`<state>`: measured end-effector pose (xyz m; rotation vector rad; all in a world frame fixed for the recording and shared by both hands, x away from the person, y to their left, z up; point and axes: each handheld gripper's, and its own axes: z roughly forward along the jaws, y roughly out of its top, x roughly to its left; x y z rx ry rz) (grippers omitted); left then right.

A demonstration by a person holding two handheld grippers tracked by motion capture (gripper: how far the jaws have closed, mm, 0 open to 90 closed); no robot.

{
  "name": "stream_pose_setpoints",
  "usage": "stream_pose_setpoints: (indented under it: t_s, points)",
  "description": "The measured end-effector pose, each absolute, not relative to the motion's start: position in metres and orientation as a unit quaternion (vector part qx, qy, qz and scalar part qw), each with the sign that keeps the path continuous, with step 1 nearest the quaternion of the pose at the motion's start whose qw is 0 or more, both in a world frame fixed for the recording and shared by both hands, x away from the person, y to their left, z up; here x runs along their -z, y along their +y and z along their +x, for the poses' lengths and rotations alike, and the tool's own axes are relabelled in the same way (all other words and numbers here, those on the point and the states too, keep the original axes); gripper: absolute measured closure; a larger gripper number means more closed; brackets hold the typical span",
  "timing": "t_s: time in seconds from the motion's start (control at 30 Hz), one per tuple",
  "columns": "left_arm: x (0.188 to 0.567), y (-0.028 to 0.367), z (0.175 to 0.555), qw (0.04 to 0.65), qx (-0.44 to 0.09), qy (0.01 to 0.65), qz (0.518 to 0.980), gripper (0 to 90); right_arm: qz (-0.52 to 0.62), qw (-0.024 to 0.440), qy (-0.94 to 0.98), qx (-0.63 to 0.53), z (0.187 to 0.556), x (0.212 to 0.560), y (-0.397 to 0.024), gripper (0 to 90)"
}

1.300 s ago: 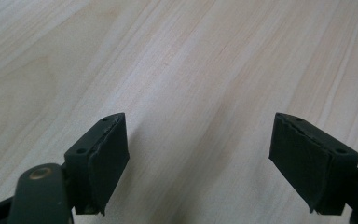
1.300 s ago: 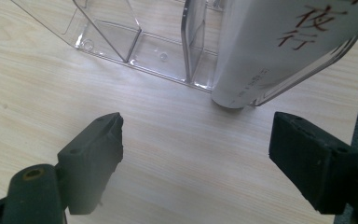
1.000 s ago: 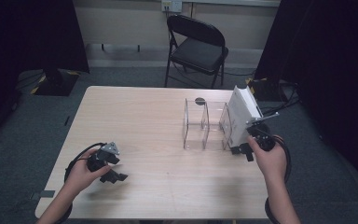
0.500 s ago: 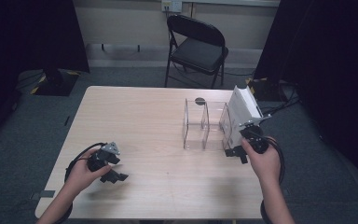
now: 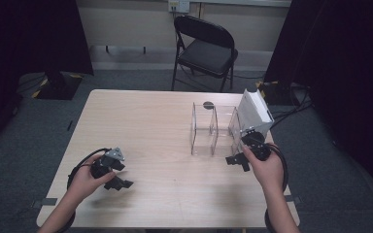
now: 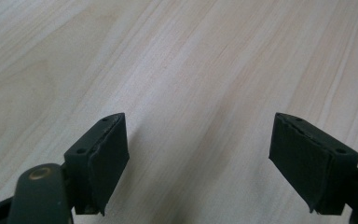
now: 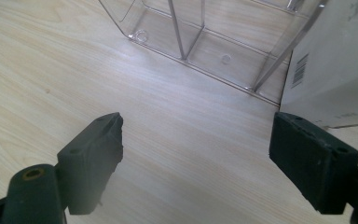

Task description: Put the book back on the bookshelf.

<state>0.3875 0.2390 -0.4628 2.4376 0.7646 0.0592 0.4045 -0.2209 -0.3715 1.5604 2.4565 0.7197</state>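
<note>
I've pulled the right gripper back from the white box – jaws spread, empty; left gripper likewise, over the table.

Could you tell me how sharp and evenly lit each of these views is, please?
High view: table bright, surroundings dark, slightly soft. Left gripper view: wood grain sharp, near jaws soft. Right gripper view: clear acrylic divider shows faint glare; white box is cropped.

right hand-held gripper agape | clear organizer ahead | white box beside
</note>
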Motion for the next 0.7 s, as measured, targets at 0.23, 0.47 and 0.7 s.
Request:
stream_pose_setpoints:
  t_s: [0.23, 0.47, 0.7]
  points:
    - [0.462, 0.24, 0.387, 0.29, -0.023, 0.289, 0.912, 19.2, 0.512, 0.069, 0.822, -0.24, 0.403, 0.374, -0.215, 17.2]
    - [0.463, 0.238, 0.387, 0.29, -0.022, 0.285, 0.913, 19.2, 0.508, 0.066, 0.824, -0.244, 0.402, 0.378, -0.211, 17.2]
    - [0.463, 0.238, 0.387, 0.288, -0.022, 0.283, 0.914, 19.1, 0.499, 0.063, 0.83, -0.242, 0.401, 0.386, -0.205, 17.2]
